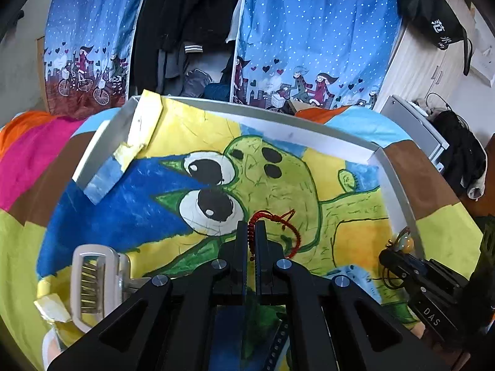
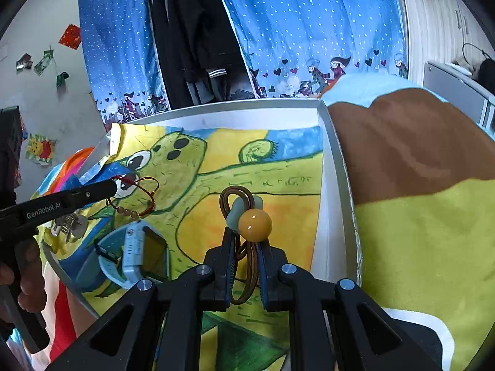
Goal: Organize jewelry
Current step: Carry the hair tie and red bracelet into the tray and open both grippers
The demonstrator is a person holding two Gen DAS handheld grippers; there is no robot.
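Left wrist view first: my left gripper (image 1: 252,232) is clamped on a red cord bracelet (image 1: 278,228), held just above the cartoon drawing (image 1: 278,185) that lines the white tray (image 1: 399,182). Left of that bracelet, at the drawing's near-left corner, a pale hair clip (image 1: 92,281) lies loose. To the bracelet's right, seen from the right wrist, a light blue watch (image 2: 133,250) rests on the drawing, and further right my right gripper (image 2: 246,247) is closed on a brown cord loop (image 2: 244,266) carrying an amber bead (image 2: 255,225), also over the drawing. I judge the sorting barely begun: both pieces are lifted but neither is placed, and the clip and watch wait untouched. Around the tray spreads a bedcover (image 2: 417,232) in brown, lime and pink patches. Behind it hang blue dotted curtains (image 1: 324,31) with dark clothes (image 1: 191,24) between them.
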